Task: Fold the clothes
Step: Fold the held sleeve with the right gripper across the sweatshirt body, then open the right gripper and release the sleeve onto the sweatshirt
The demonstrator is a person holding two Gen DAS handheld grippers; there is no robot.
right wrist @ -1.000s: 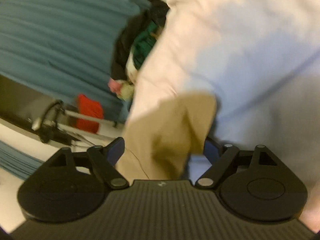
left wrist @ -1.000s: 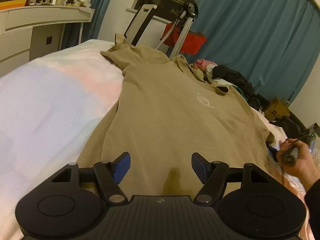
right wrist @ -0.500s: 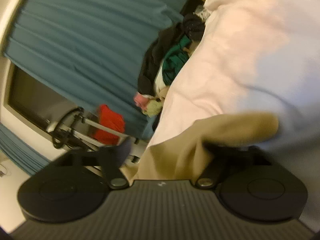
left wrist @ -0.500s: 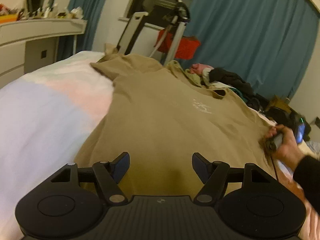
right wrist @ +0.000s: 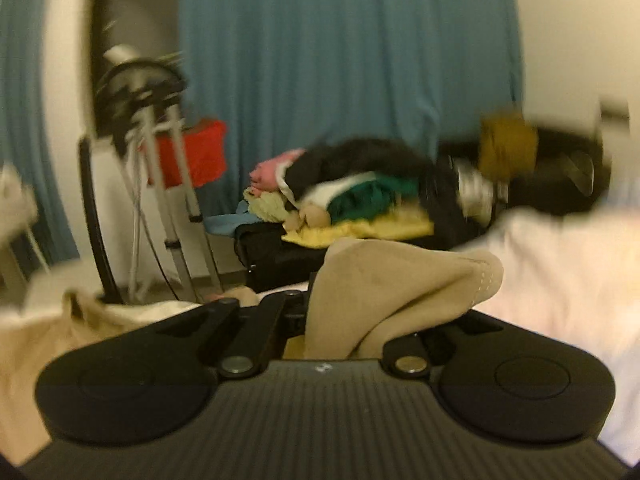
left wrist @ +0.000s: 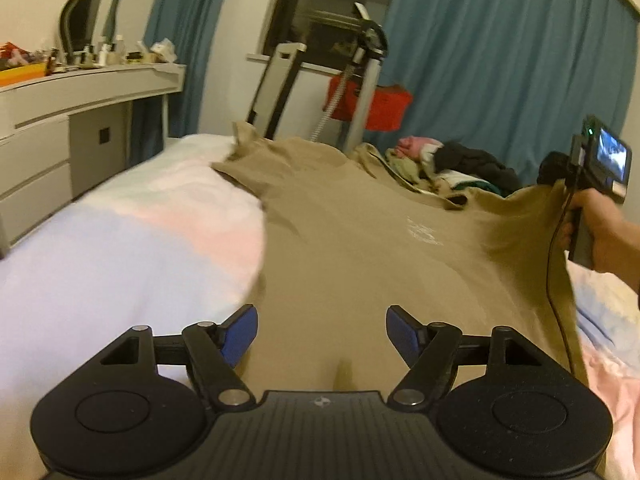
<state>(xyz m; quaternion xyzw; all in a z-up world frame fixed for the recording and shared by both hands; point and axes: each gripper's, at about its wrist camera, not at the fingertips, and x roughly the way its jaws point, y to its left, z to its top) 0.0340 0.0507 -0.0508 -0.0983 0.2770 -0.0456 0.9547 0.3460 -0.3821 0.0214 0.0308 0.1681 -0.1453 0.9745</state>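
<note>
A tan t-shirt (left wrist: pixel 352 240) lies spread on the bed (left wrist: pixel 120 248), its hem nearest me. My left gripper (left wrist: pixel 322 336) is open, its blue pads just above the hem's middle. My right gripper (right wrist: pixel 348 320) is shut on the shirt's right sleeve (right wrist: pixel 400 284), which bunches over its fingers. In the left wrist view the right gripper (left wrist: pixel 560 176) holds that sleeve lifted off the bed at the far right.
A pile of other clothes (right wrist: pixel 340 196) lies past the bed's far end, also in the left wrist view (left wrist: pixel 452 164). A white desk with drawers (left wrist: pixel 60 120) stands left. A metal stand with a red cloth (left wrist: pixel 368 96) and blue curtains (left wrist: pixel 500 60) are behind.
My right gripper closed on the right sleeve and lifted it up off the bed. My left gripper tilted up slightly and stays open over the hem.
</note>
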